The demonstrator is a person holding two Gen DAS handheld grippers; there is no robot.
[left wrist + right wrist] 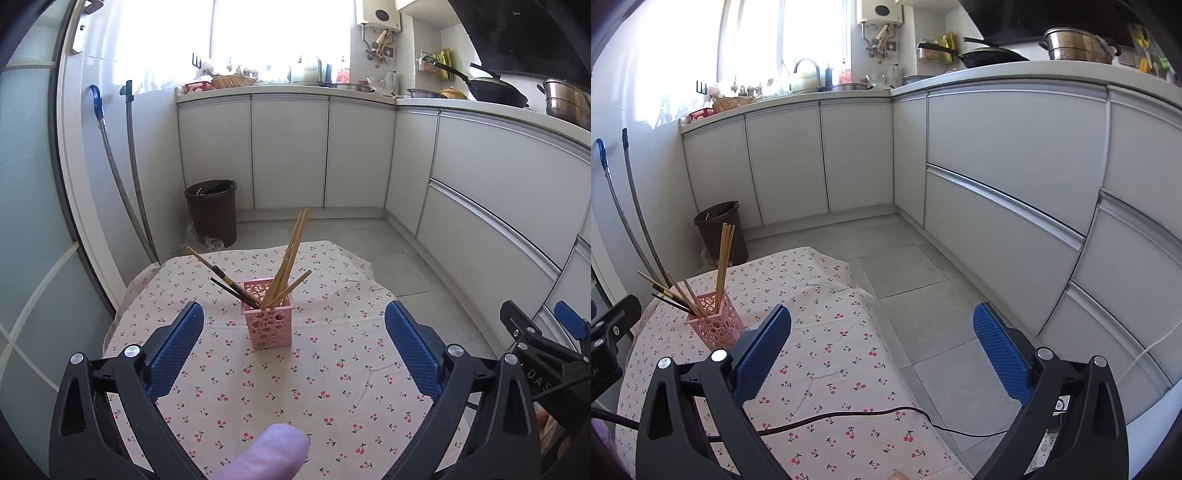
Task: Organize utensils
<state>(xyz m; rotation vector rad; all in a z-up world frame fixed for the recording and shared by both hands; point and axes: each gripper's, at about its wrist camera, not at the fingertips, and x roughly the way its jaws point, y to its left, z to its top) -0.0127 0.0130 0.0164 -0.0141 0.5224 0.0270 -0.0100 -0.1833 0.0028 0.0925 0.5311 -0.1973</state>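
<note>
Left gripper (293, 319): jaws spread wide, nothing between the blue pads, hovering over the near half of the table (332, 387), which wears a cherry-print cloth. Pink perforated holder (269, 316) stands upright on the cloth, centred just beyond the fingertips, not touching them. Chopsticks (291, 254) are in the holder, leaning apart: light wooden ones lean far-right, dark-tipped ones lean left.

Right gripper (882, 325): jaws likewise wide apart and empty, positioned over the table's right edge and the tiled floor (923, 295). From this view the holder sits far left. Black cable (849, 417) crosses the near cloth. Brown bin (213, 212) on the floor beyond the table.
</note>
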